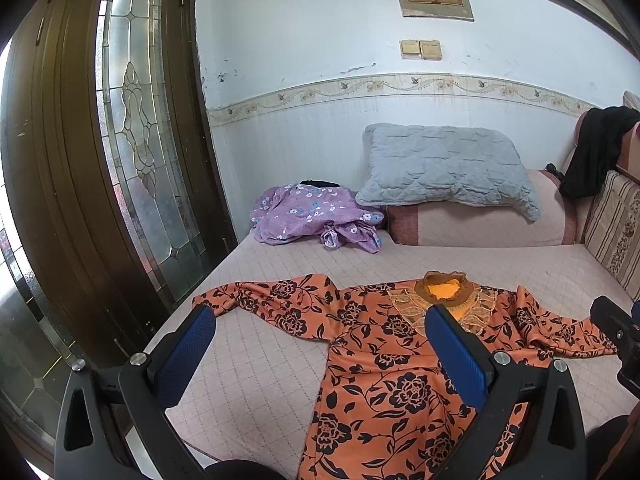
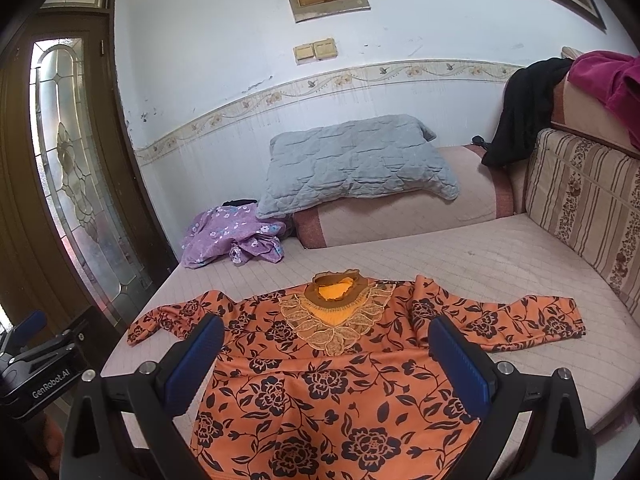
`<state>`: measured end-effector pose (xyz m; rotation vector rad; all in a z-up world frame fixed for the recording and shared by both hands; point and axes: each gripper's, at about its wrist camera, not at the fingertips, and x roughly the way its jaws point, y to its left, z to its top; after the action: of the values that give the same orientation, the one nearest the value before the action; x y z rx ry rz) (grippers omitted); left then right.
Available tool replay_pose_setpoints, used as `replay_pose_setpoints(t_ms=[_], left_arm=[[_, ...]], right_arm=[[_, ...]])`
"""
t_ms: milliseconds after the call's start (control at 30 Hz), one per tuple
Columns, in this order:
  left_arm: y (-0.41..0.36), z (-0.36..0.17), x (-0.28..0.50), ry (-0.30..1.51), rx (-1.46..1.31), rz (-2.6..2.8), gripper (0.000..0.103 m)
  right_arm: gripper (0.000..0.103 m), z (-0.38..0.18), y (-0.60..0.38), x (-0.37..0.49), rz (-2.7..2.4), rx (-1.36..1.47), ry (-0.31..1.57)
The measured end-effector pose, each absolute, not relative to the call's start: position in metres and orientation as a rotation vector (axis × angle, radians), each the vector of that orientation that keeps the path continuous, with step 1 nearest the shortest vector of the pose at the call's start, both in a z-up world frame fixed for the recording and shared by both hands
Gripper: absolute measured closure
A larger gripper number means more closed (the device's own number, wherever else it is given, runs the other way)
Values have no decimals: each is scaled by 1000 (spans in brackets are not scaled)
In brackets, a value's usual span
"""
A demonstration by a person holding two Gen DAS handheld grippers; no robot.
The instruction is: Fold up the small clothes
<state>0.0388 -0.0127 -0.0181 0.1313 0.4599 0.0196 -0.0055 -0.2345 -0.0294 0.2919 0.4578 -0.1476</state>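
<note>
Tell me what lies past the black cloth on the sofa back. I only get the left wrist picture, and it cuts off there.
Observer: A magenta cloth is draped over the sofa back, right beside the black garment.
Operator: And the orange top's sleeve on that side? A black device hides its end from me.
Observer: That sleeve lies stretched out on the bed, with its cuff clear of the right gripper.
Operator: Is that gripper holding anything?
Observer: No. Its jaws stand wide open and grip nothing.
</note>
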Motion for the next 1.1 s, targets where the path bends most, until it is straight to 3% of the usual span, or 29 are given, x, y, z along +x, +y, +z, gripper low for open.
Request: replay_pose_setpoints(t_ms=[900,1100], left_arm=[[-28,-35,66,510,155,35,0],[-51,-77,110,618,203,1,0]], right_arm=[[0,-49,-250,20,-140,324,498],[0,-91,-309,35,-127,488,552]])
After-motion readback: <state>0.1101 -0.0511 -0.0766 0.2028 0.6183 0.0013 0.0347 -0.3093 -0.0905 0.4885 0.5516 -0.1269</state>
